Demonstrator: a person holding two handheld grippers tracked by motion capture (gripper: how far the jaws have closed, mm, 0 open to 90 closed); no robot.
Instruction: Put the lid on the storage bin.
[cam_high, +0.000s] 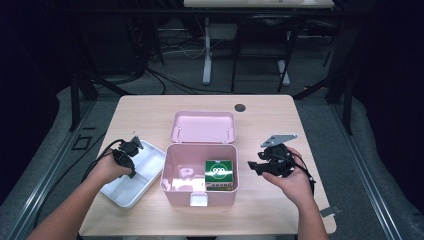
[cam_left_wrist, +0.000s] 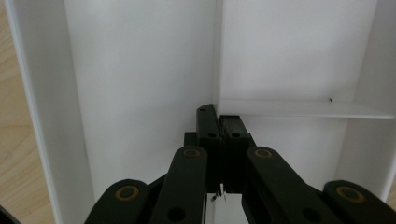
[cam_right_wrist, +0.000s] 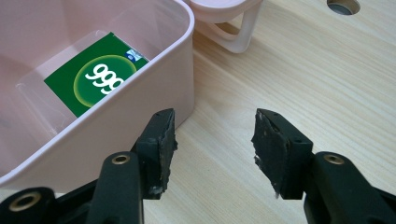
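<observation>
Leftmost on the wooden table (cam_high: 150, 107) lies a white divided tray (cam_high: 131, 187), set at an angle just beside the pink box (cam_high: 172, 192); the left gripper (cam_high: 131, 150) hangs over it, held in the person's left hand (cam_high: 111, 170); in the left gripper view its jaws are pressed together over the tray's inner partition (cam_left_wrist: 299, 109), and whether the partition wall is caught between them I cannot tell; pale table shows along the left edge of that view past the tray's rim.

Next comes the pink box, open, its lid (cam_high: 202, 126) lying flat behind it; inside, toward its right side, sits a green packet (cam_high: 219, 174) with a white "999" in a lighter circle, and a pale pink moulded piece (cam_high: 186, 171) stands to the left of it; a white latch (cam_high: 198, 199) marks the front wall.

Further right, the right gripper (cam_high: 254, 166) is held in the right hand (cam_high: 295, 182), just beside the box's right wall and pointing towards it; its jaws stand apart with nothing between them, bare wood beneath; in the right gripper view the green packet shows over the box's rim, and the lid's handle loop (cam_right_wrist: 236, 37) rests on the table beyond; a small dark round hole (cam_high: 240, 107) lies near the far edge.
</observation>
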